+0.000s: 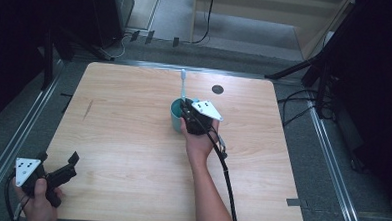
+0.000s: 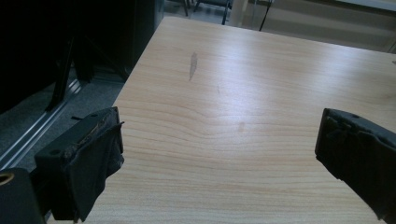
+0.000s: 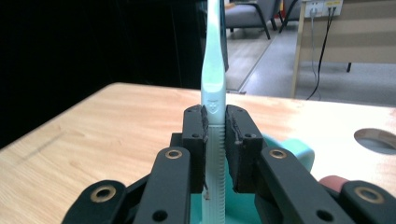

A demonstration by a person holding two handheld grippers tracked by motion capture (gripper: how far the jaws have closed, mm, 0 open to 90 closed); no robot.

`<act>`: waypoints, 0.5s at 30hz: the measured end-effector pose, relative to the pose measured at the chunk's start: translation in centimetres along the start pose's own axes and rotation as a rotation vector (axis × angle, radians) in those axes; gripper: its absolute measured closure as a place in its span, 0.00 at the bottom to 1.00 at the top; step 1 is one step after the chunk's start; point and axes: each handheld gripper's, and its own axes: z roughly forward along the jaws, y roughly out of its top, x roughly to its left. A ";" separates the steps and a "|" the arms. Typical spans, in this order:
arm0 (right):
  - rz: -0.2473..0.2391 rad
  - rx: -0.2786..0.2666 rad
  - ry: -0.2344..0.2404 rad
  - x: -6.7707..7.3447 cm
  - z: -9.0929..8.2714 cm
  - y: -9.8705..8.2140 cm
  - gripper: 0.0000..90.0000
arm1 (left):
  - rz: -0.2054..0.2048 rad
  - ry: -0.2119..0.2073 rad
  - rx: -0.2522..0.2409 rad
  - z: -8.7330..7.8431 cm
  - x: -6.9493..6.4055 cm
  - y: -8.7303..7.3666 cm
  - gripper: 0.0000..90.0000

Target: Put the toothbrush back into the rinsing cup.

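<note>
toothbrush (image 3: 212, 88) pinched upright over the teal cup (image 1: 178, 113)

the white handle is clamped between the right gripper (image 3: 215, 135) pads, with its lower end down inside the cup, near the middle of the wooden table (image 1: 132, 138). the left gripper (image 2: 219, 154) is held at the near-left corner, jaws spread wide, nothing between them

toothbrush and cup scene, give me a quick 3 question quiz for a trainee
1. True or false: the right claw is shut on the toothbrush.
2. What sits below the toothbrush? A) teal cup B) plate C) bowl
3. How do the left claw jaws stand, and is anything between them?

Key: 1 true. 2 A. 3 wide open, with nothing between them but bare table.
</note>
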 end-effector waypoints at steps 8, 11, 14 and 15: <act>-0.022 0.061 -0.022 0.2 0.6 -0.8 0.88 | -0.001 0.000 -0.001 0.0 0.0 0.0 0.01; -0.021 0.070 -0.020 0.3 0.6 -1.0 0.89 | -0.001 -0.001 -0.001 0.0 0.0 0.0 0.01; -0.020 0.075 -0.023 0.2 0.5 -1.0 0.89 | -0.001 -0.001 0.001 0.0 0.0 0.0 0.01; -0.023 0.077 -0.024 0.2 0.5 -1.0 0.90 | -0.001 -0.001 0.001 0.0 0.0 0.0 0.01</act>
